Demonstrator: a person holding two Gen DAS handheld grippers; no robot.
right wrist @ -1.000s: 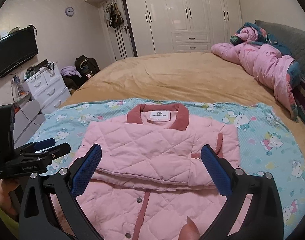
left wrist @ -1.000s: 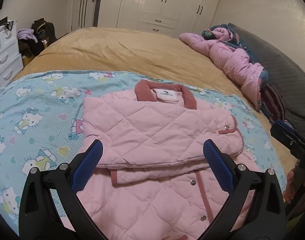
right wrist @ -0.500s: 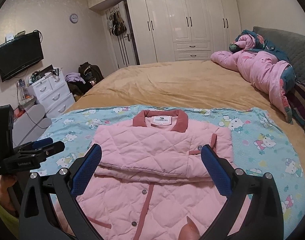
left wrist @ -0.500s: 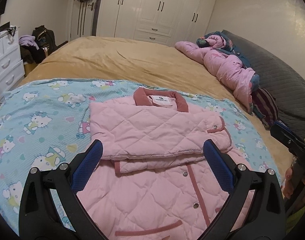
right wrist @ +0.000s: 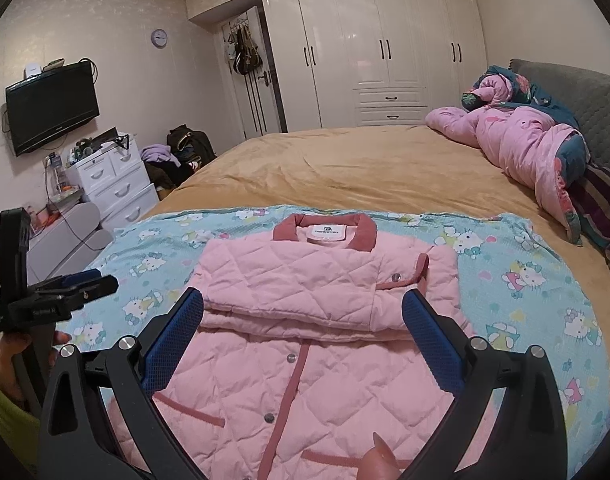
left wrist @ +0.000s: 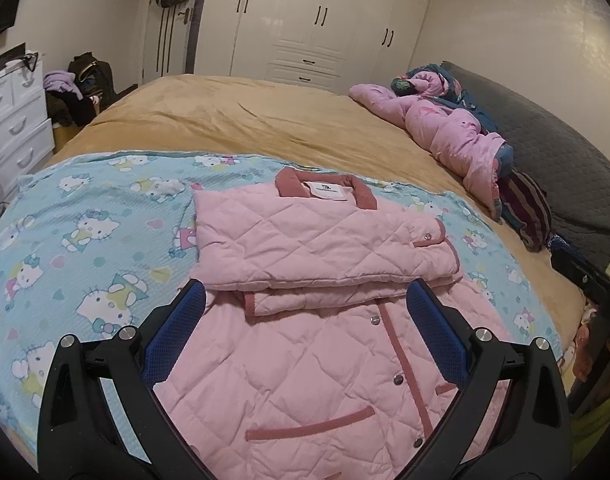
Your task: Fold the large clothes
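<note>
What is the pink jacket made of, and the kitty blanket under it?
The jacket looks like soft padded cloth, matte and puffy: stitched diamond quilting shows all over. Its collar seems a fuzzier, darker pink fabric, maybe corduroy. The blanket looks like thin cotton with a fine bumpy weave, though that is a guess.

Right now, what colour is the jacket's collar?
Dusty rose, darker than the pale pink quilted jacket; the collar shows best in the right wrist view.

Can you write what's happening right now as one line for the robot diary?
step: fold jacket | pink jacket: sleeves folded across chest, hem flat | left gripper: open, empty | right gripper: open, empty
</note>
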